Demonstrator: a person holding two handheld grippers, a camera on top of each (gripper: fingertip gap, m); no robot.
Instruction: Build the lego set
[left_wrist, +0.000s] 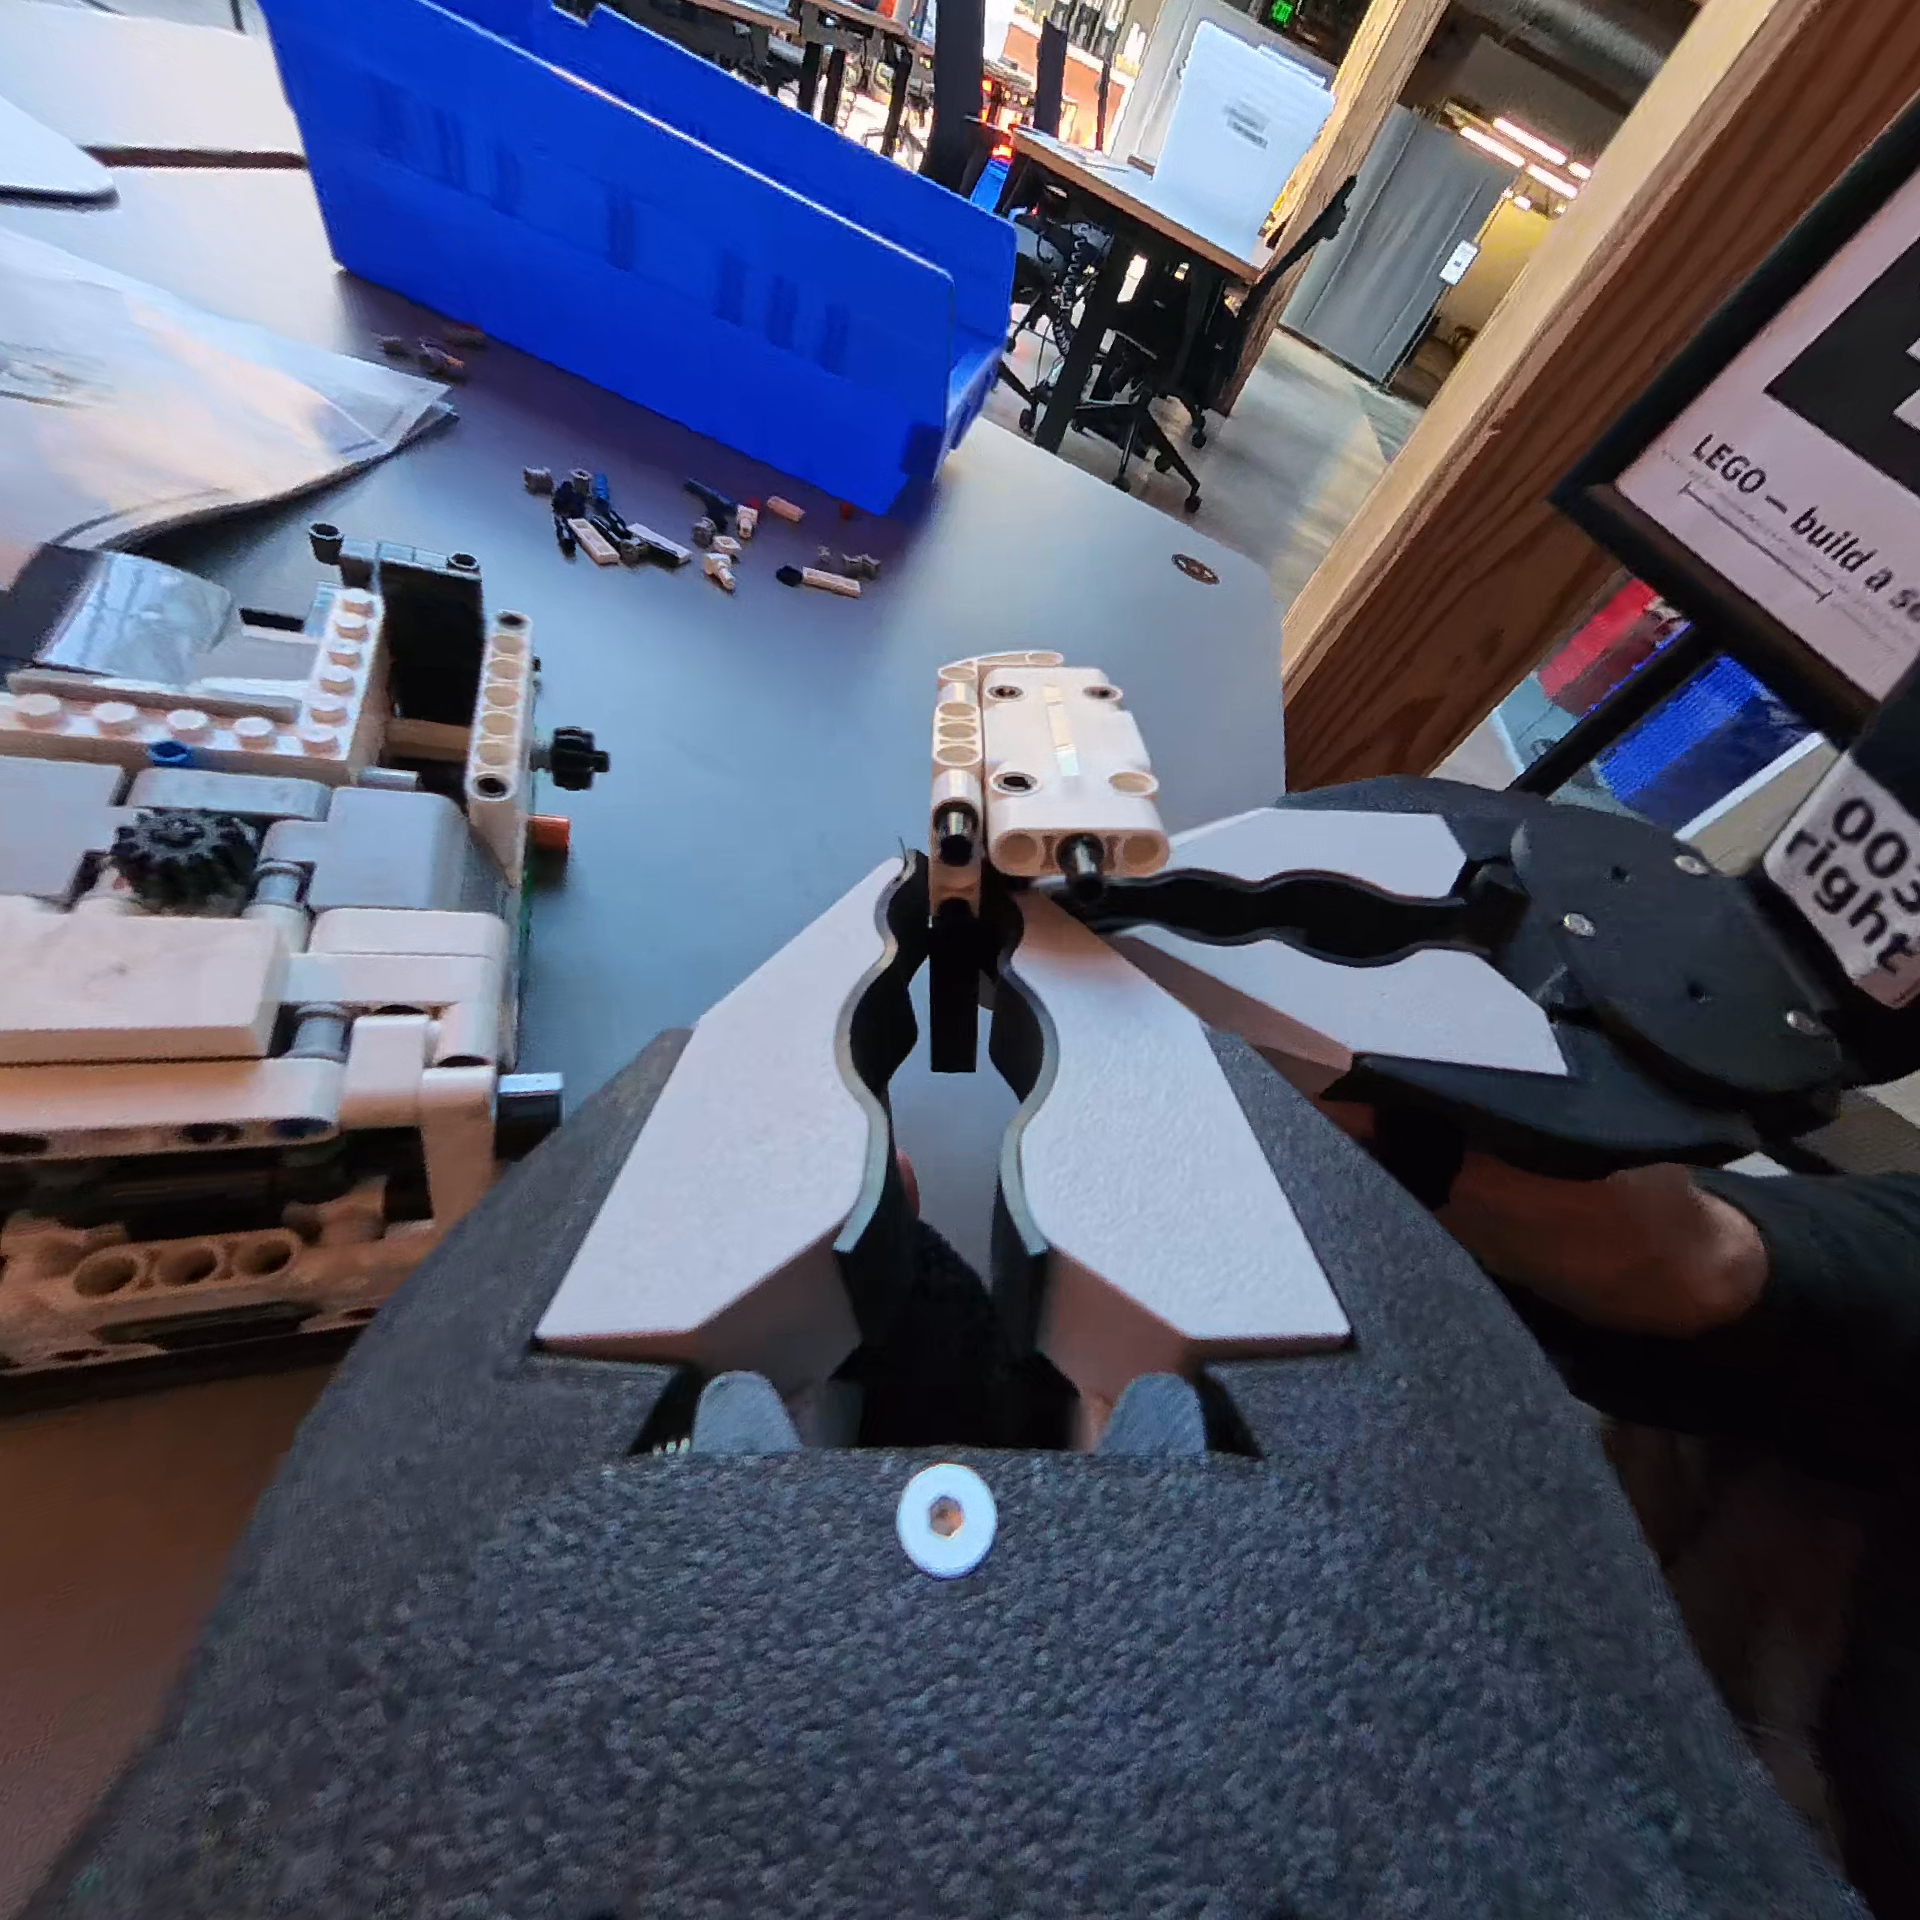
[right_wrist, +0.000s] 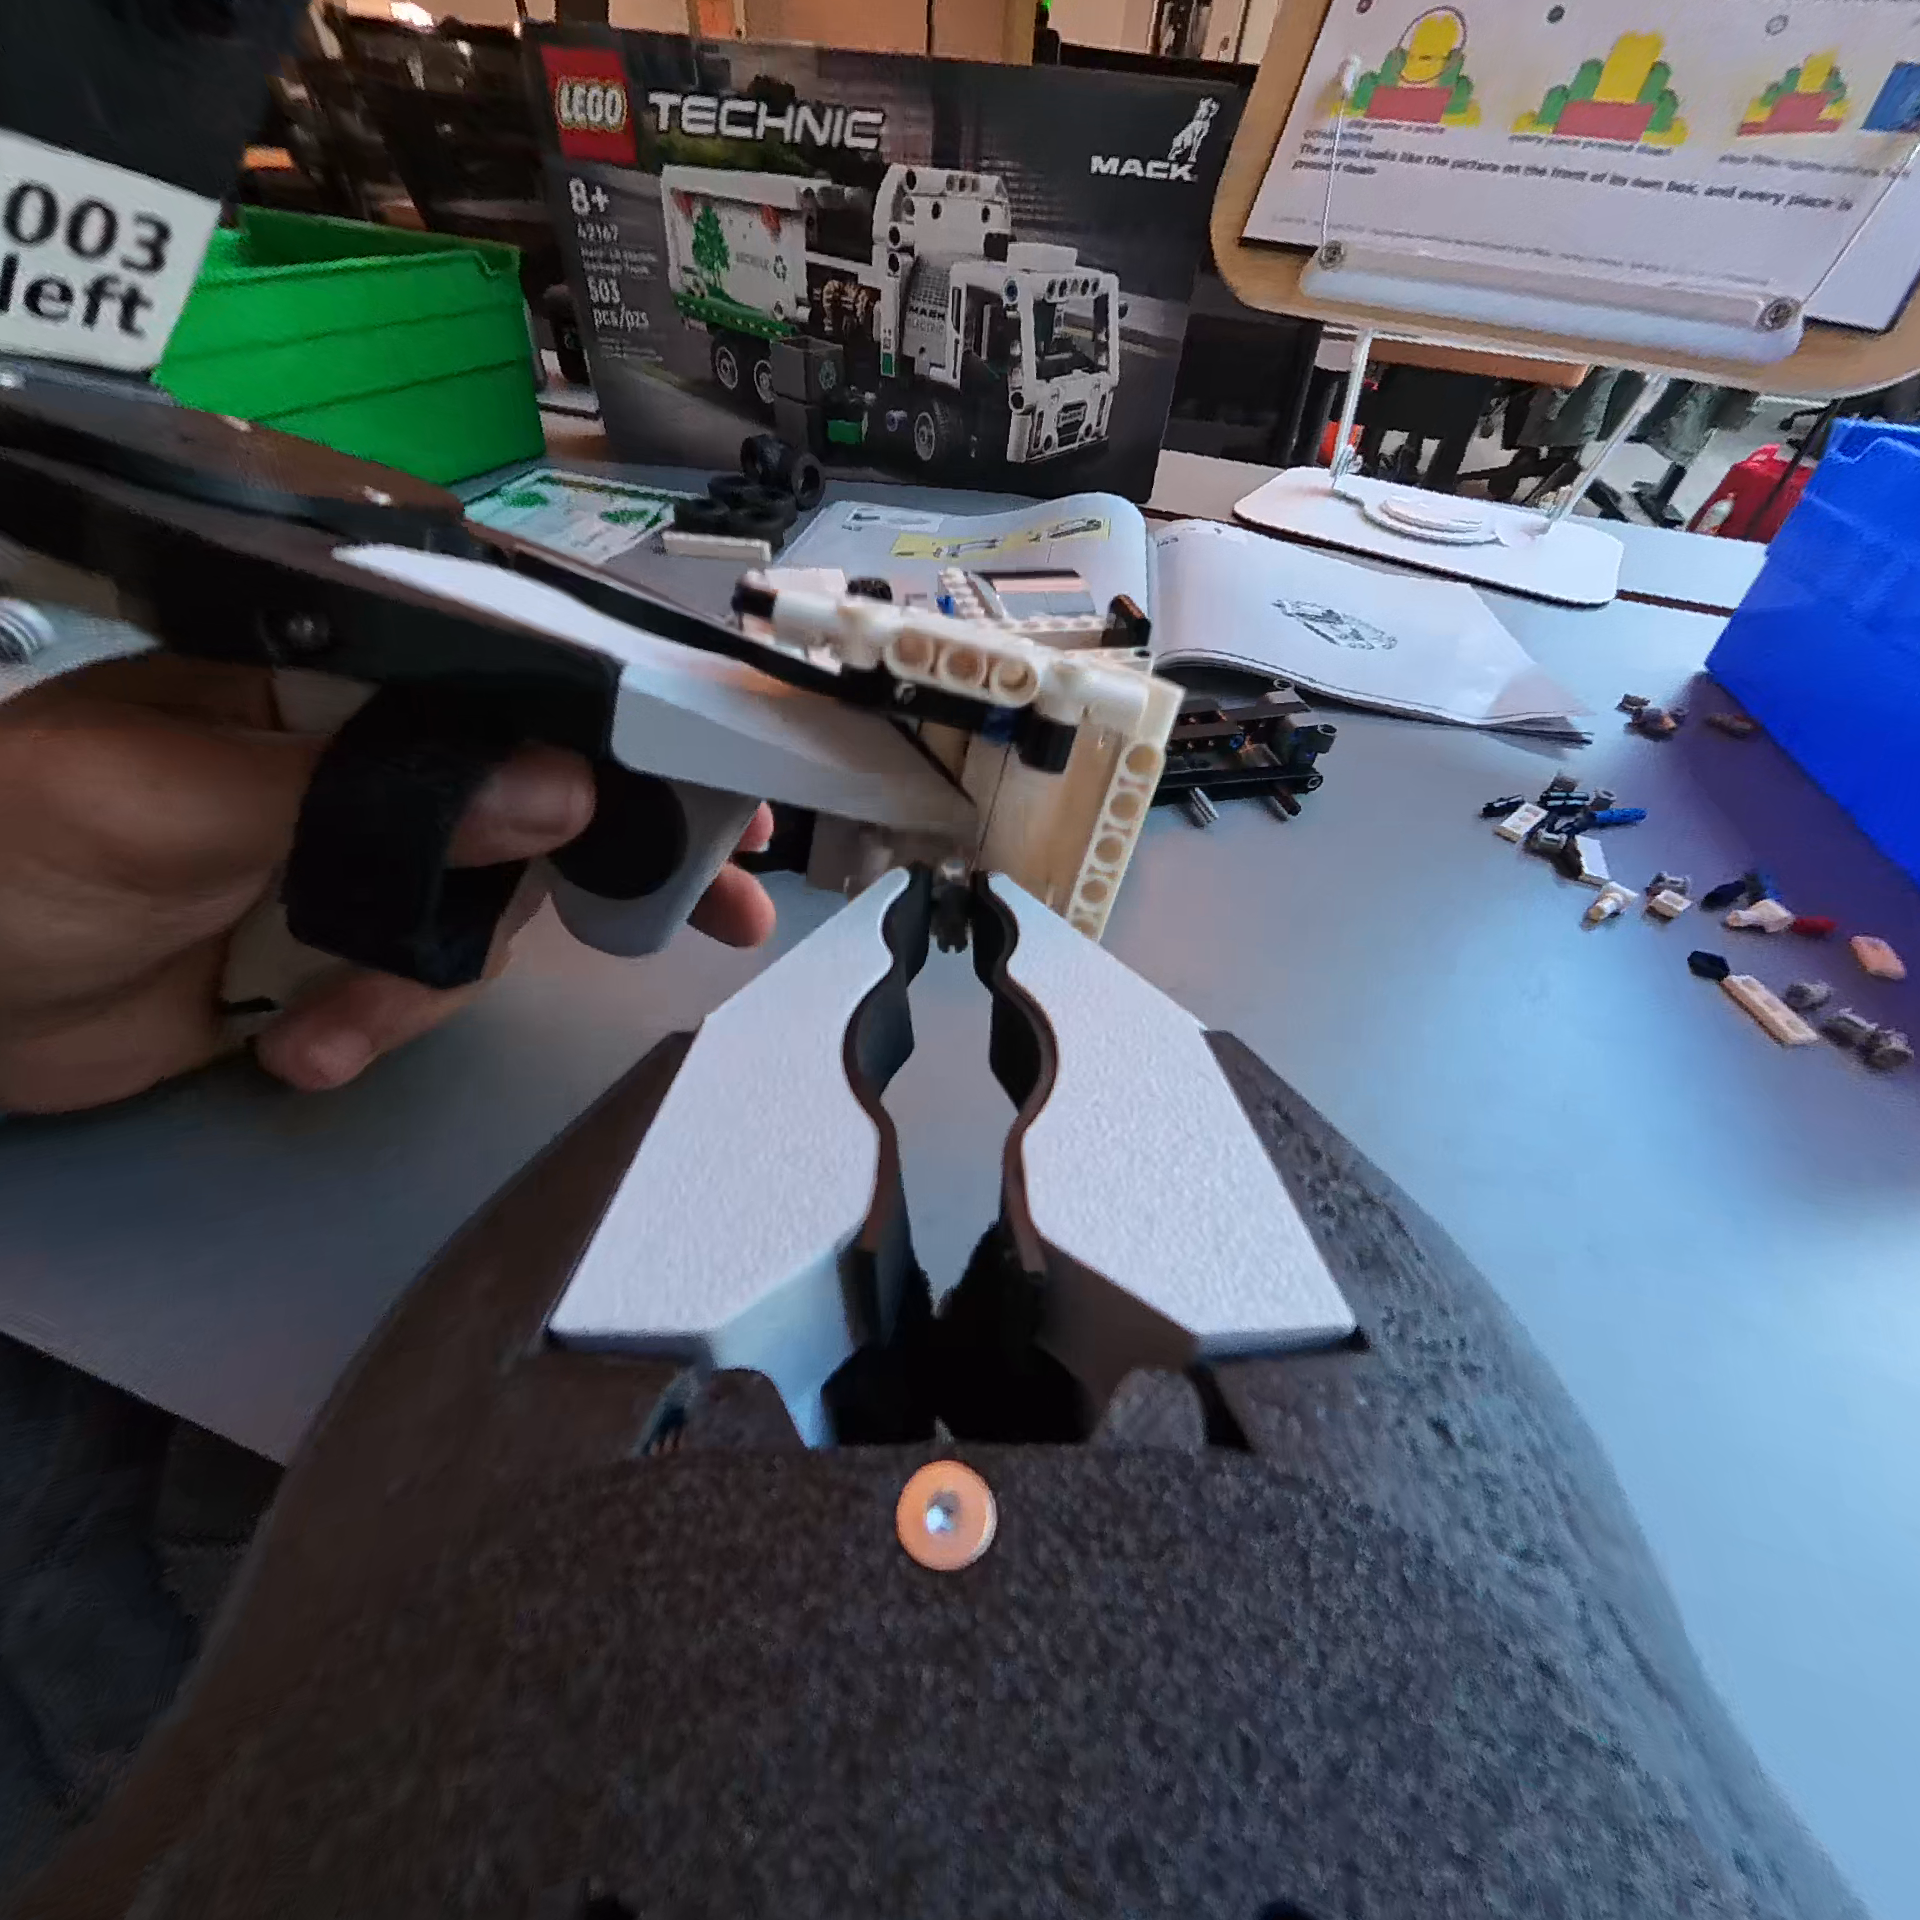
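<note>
My left gripper (left_wrist: 956, 899) is shut on the black bar (left_wrist: 954, 997) of a small white subassembly (left_wrist: 1049, 769) and holds it above the dark table. My right gripper (left_wrist: 1075, 885) comes in from the right and is shut on a small black pin (left_wrist: 1081, 857) in the lower hole of the subassembly's panel. In the right wrist view the right gripper (right_wrist: 945, 899) pinches that pin (right_wrist: 948, 914) against the white subassembly (right_wrist: 1101, 790). The left gripper comes in from the left there, a hand around its handle. The large white and grey truck build (left_wrist: 260, 935) lies at the left.
Loose small pieces (left_wrist: 707, 530) (right_wrist: 1714, 935) lie near a blue bin (left_wrist: 644, 239) (right_wrist: 1839, 623). An open instruction booklet (right_wrist: 1299, 623), black tyres (right_wrist: 758, 488), the set's box (right_wrist: 883, 260), a green bin (right_wrist: 353, 332) and a document stand (right_wrist: 1455, 520) stand behind. A wooden post (left_wrist: 1507, 416) rises at the right. Only a small space, under 4 cm, lies between the two pairs of fingers.
</note>
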